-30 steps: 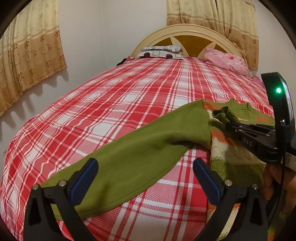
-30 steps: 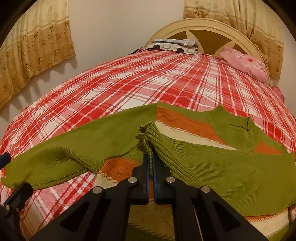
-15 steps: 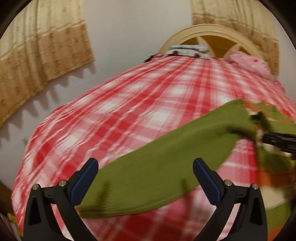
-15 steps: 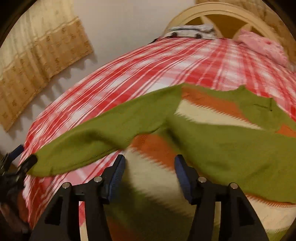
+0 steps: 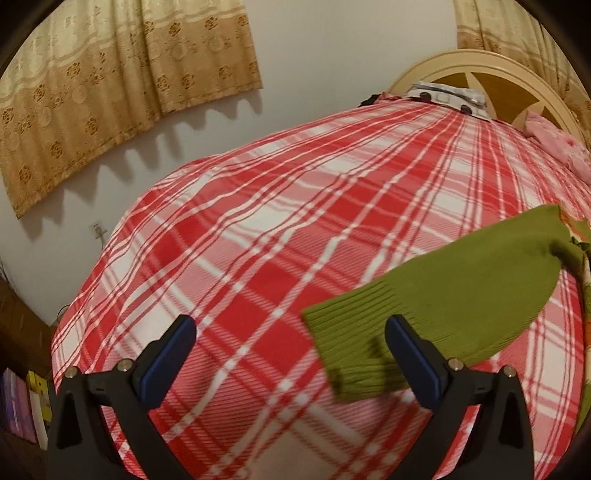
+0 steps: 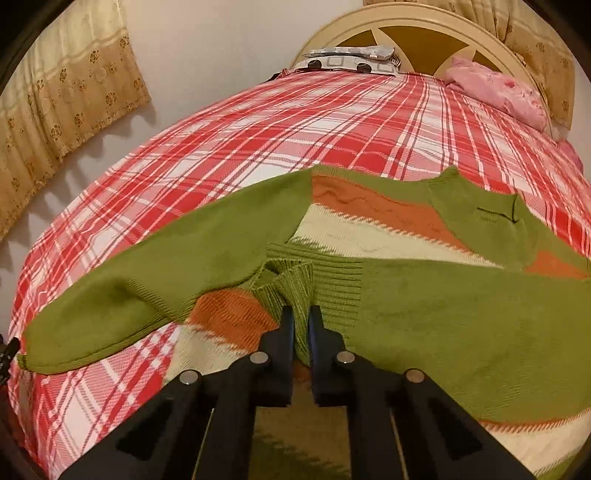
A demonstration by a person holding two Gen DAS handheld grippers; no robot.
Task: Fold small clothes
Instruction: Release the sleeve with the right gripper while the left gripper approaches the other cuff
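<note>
A green knit sweater with orange and cream bands lies spread on the red plaid bedspread. One sleeve is folded across its body, and my right gripper is closing, its pads pinching that sleeve's ribbed cuff. The other sleeve stretches out flat to the left. In the left wrist view this sleeve comes in from the right and its ribbed cuff lies just inside the right finger. My left gripper hangs wide open over the bedspread, holding nothing.
A cream headboard stands at the far end, with a pink pillow and a patterned folded cloth below it. Gold curtains hang on the left wall. Books stand beyond the bed's near-left edge.
My left gripper, still open, slid left along the outstretched sleeve to its cuff end. The right gripper opened, then shut again on the folded sleeve's ribbed cuff.
</note>
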